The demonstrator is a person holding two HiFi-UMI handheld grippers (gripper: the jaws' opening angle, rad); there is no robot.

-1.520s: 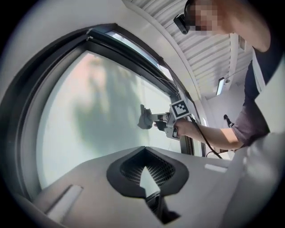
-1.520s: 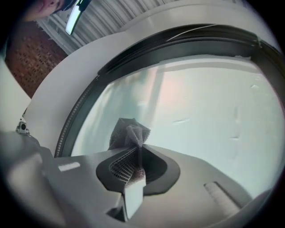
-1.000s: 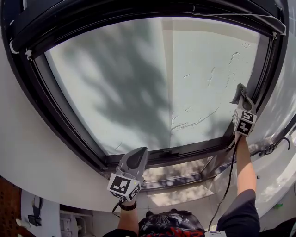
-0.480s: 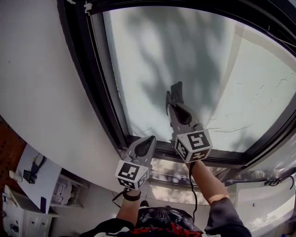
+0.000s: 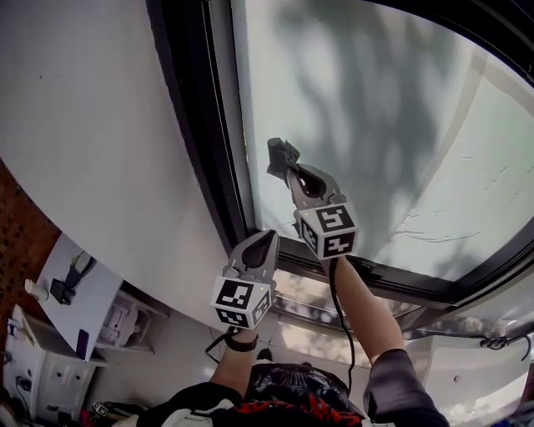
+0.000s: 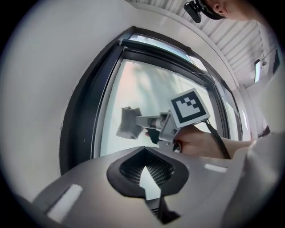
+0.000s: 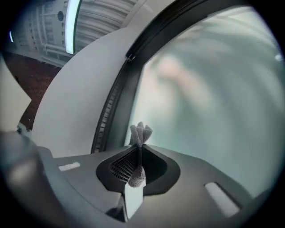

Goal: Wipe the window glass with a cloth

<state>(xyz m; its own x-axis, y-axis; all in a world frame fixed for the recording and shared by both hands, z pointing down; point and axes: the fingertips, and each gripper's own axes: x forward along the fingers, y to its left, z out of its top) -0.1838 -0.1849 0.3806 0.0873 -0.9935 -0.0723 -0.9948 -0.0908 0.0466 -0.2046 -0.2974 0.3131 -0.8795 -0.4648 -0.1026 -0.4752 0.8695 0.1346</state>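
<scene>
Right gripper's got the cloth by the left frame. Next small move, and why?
Probably sweep the right hand-held gripper rightward along the glass. Its jaws pinch the cloth close beside the dark left frame, so little pane remains that way, while streaks show further right. The left hand-held gripper hangs shut and empty, off the glass.

An indoor room in a modern building, whether home or office I cannot tell. It has a big glass pane [image 5: 359,125] in a dark frame [image 5: 196,125], a plain white wall [image 5: 92,125] and a slatted ceiling [image 7: 107,11] with a strip light [image 7: 71,20]. A white shelf unit [image 5: 125,321] stands below.
</scene>
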